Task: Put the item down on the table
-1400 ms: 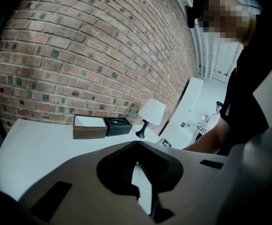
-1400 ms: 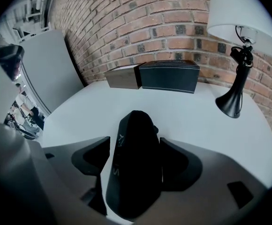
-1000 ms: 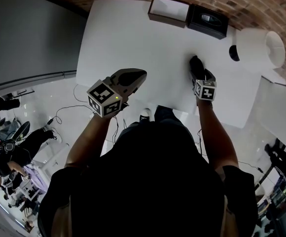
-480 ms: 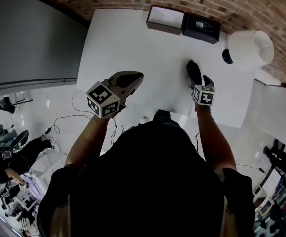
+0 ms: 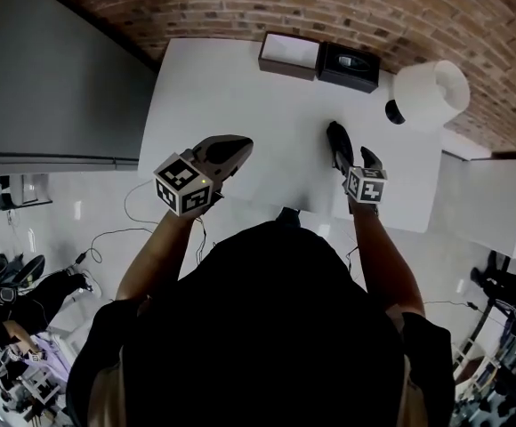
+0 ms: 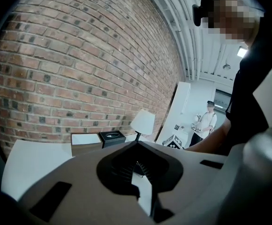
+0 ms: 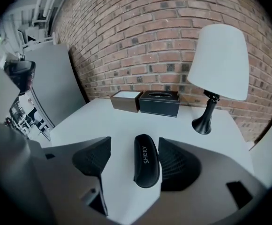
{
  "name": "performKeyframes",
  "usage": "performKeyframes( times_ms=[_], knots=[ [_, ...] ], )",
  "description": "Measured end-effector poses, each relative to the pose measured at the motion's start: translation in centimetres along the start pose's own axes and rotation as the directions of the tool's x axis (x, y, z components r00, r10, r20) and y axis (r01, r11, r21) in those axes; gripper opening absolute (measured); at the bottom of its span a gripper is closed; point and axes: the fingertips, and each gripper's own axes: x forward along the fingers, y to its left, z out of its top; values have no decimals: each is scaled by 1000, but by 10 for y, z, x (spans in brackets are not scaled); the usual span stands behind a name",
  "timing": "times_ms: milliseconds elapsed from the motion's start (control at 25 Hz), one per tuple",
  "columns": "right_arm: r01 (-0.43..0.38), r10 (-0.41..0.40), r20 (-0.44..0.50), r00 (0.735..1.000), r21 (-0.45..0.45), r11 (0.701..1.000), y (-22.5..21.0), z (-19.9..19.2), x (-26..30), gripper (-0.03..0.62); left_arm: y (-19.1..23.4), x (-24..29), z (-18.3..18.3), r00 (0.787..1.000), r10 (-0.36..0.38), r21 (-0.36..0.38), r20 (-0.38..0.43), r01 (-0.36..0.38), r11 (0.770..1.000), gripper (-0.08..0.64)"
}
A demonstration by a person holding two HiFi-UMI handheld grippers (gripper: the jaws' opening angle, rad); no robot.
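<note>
A black glasses case (image 7: 146,165) with white lettering lies flat on the white table (image 7: 108,121). My right gripper (image 7: 133,144) hovers over it, open. The case shows between the two ribbed pads, close to the right pad (image 7: 173,161) and well clear of the left one. The jaws have just been closing a little, with no grip on the case. In the head view the case (image 5: 337,140) sits just ahead of the right gripper (image 5: 354,154) near the table's front edge. My left gripper (image 5: 227,149) is held above the table's front left, shut and empty, its tips (image 6: 137,144) together.
At the back of the table by the brick wall stand a brown box with a white top (image 5: 289,53), a black tissue box (image 5: 350,65) and a white-shaded lamp (image 5: 427,92). A grey panel (image 5: 53,87) stands left of the table. People are in the room behind.
Both grippers have lifted away from the table, the right one more. The black case stays lying on the table. The head view now takes in more of the brick wall.
</note>
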Motion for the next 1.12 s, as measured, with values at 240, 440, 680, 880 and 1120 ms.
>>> performKeyframes(
  times_ms=[240,440,680,880,1120],
  knots=[
    [-35,31,71,997,57,998,18,24,-33,287,-4,-13,12,1000,-12,28,23,11,1000,17],
    [-68,61,127,990,52,996,34,48,-61,263,-5,-22,17,999,-14,36,42,13,999,17],
    [-90,75,244,967,52,995,46,91,-99,221,-6,-31,24,998,-32,60,54,28,998,17],
    [-88,73,293,953,40,995,47,108,-125,203,-9,-36,29,998,-38,80,56,33,996,17],
    [-64,44,346,937,47,997,41,123,-152,171,-11,-39,33,997,-55,101,54,50,994,17]
  ],
)
